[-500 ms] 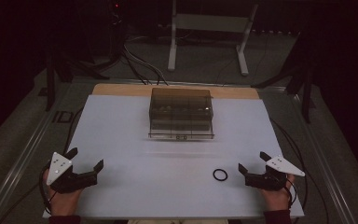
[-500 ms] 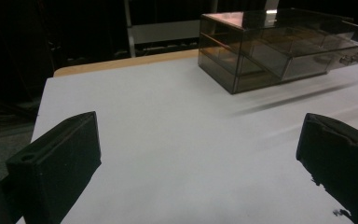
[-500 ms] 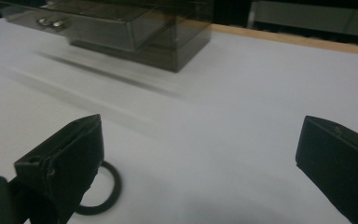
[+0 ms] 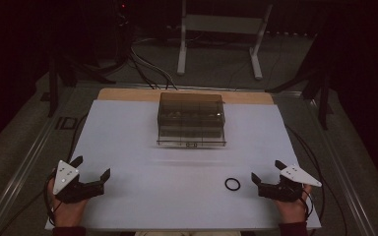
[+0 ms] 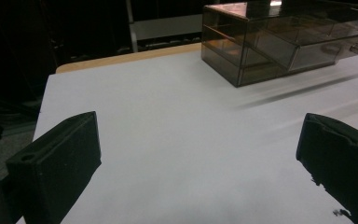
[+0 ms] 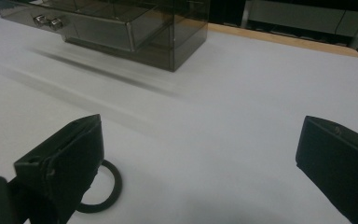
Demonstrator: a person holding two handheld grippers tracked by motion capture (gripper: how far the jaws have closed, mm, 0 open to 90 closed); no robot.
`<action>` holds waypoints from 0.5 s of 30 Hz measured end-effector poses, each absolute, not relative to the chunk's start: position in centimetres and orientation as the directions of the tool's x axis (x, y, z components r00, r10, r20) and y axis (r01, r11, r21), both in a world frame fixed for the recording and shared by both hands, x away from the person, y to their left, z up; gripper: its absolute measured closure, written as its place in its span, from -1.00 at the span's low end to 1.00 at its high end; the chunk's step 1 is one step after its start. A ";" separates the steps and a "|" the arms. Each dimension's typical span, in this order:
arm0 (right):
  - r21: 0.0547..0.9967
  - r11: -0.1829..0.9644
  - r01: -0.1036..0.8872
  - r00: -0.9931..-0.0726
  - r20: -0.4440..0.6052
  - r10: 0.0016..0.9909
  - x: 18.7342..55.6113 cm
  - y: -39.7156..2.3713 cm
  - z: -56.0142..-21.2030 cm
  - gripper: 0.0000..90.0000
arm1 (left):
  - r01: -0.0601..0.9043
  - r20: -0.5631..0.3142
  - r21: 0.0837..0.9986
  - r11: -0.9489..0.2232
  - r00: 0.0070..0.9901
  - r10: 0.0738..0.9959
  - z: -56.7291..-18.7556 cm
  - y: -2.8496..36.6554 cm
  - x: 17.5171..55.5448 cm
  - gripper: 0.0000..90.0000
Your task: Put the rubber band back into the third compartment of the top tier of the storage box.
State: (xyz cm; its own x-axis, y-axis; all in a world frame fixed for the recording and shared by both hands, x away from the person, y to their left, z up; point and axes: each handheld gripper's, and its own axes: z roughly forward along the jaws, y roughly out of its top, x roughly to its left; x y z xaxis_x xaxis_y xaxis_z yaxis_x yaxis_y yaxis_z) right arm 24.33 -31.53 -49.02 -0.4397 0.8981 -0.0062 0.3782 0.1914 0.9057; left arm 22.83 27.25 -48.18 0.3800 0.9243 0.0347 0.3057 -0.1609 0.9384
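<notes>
A smoky see-through drawer box (image 4: 191, 120) stands at the middle back of the white table top (image 4: 142, 147). A small black ring (image 4: 232, 184) lies flat near the front, just left of my right gripper (image 4: 266, 170), which is open and holds nothing. In the right gripper view the ring (image 6: 117, 184) lies partly behind the left jaw, and the box (image 6: 121, 28) shows two small metal knobs (image 6: 46, 21) on a drawer front. My left gripper (image 4: 92, 167) rests at the front left, open with nothing in it. In its own view the box (image 5: 279, 42) is far ahead to the right.
A bare wooden strip (image 4: 128, 93) borders the table behind the box. Beyond it a white metal stand (image 4: 216, 29) and several cables (image 4: 142, 64) lie on the dark floor. Metal rails (image 4: 24, 162) run along both sides of the table.
</notes>
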 end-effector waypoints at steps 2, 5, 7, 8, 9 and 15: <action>0.905 0.192 0.379 -0.436 -0.008 0.900 24.3 -31.5 -48.9 -0.97 | 0.304 0.033 0.939 -0.159 0.380 0.924 -48.2 27.2 22.8 -0.99; 0.900 0.206 0.384 -0.440 -0.018 0.898 24.3 -31.3 -48.8 -0.97 | 0.306 0.031 0.939 -0.157 0.380 0.924 -48.3 27.1 22.9 -0.99; 0.897 0.206 0.390 -0.440 -0.015 0.898 24.4 -31.2 -48.7 -0.97 | 0.307 0.029 0.939 -0.155 0.377 0.926 -48.3 27.2 22.9 -0.99; 0.896 0.208 0.393 -0.442 -0.014 0.897 24.4 -31.1 -48.6 -0.97 | 0.307 0.027 0.939 -0.152 0.376 0.926 -48.3 27.2 22.9 -0.99; 0.894 0.209 0.396 -0.443 -0.014 0.896 24.4 -31.1 -48.5 -0.97 | 0.305 0.029 0.940 -0.152 0.372 0.928 -48.3 27.2 22.9 -0.99; 0.888 0.210 0.409 -0.454 -0.002 0.891 24.6 -30.7 -48.0 -0.97 | 0.315 0.030 0.936 -0.154 0.365 0.931 -48.4 27.1 23.0 -0.99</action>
